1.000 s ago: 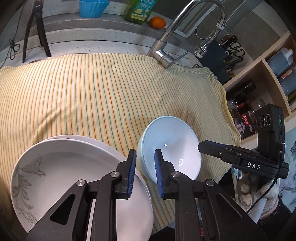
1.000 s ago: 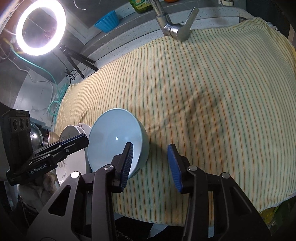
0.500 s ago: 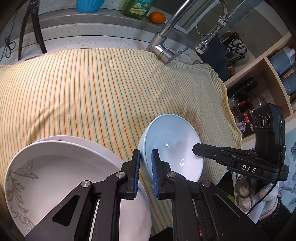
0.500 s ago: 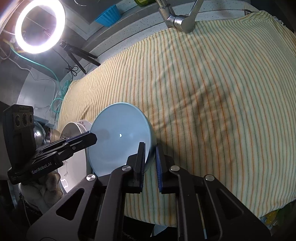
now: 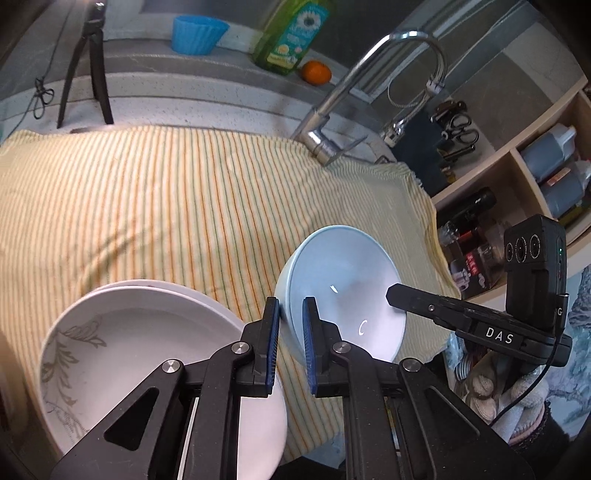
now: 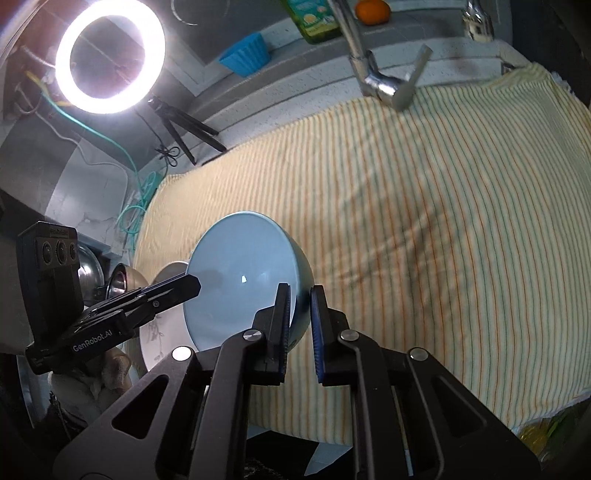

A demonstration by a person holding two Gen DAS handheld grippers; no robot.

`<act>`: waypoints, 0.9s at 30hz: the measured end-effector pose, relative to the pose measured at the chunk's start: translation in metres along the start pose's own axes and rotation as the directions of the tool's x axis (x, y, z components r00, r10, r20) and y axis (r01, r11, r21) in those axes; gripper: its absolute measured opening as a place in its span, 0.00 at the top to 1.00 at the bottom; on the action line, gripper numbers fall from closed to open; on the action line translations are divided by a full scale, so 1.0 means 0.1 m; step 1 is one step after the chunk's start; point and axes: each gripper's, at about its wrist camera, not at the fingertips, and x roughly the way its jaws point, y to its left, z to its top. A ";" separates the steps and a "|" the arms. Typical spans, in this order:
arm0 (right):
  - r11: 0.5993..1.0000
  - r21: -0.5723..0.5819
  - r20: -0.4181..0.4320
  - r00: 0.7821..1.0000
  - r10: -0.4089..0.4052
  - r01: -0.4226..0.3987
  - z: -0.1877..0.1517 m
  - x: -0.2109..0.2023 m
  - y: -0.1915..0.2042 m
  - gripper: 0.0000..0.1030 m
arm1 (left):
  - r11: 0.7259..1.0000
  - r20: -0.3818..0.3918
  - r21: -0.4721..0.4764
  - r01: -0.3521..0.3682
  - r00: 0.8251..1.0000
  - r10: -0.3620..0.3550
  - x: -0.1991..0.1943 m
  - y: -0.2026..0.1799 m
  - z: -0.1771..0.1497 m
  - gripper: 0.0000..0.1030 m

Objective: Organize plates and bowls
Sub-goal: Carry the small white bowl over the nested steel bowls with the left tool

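Note:
A pale blue bowl is held tilted above the striped cloth. My left gripper is shut on the bowl's left rim. My right gripper is shut on its opposite rim; the bowl also shows in the right wrist view. White plates with a grey leaf pattern are stacked at the cloth's front left, just left of the bowl. In the right wrist view the plates are mostly hidden behind the bowl and the left gripper.
A chrome tap stands behind the cloth. On the ledge are a blue cup, a green soap bottle and an orange. Shelves with bottles are at the right. A ring light and steel bowls are at the left.
Both grippers closed on the bowl's rim, one on each side. The bowl has since come up off the cloth and is tilted.

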 end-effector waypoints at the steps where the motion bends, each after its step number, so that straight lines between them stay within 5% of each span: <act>1: 1.000 -0.009 0.005 1.000 0.006 -0.006 0.02 -0.02 0.06 0.89 | 1.000 0.013 -0.002 -0.001 1.000 0.001 -0.06 0.02 0.00 0.90; 11: 0.987 -0.137 0.011 0.996 0.089 -0.087 0.10 0.00 0.85 0.89 | 0.996 0.155 -0.080 -0.043 0.986 0.055 -0.77 0.40 -0.03 0.90; 27: 0.922 -0.319 -0.096 0.975 0.198 -0.219 0.04 0.58 2.21 0.89 | 0.953 0.283 -0.278 -0.122 0.937 0.203 -1.76 1.27 -0.43 0.90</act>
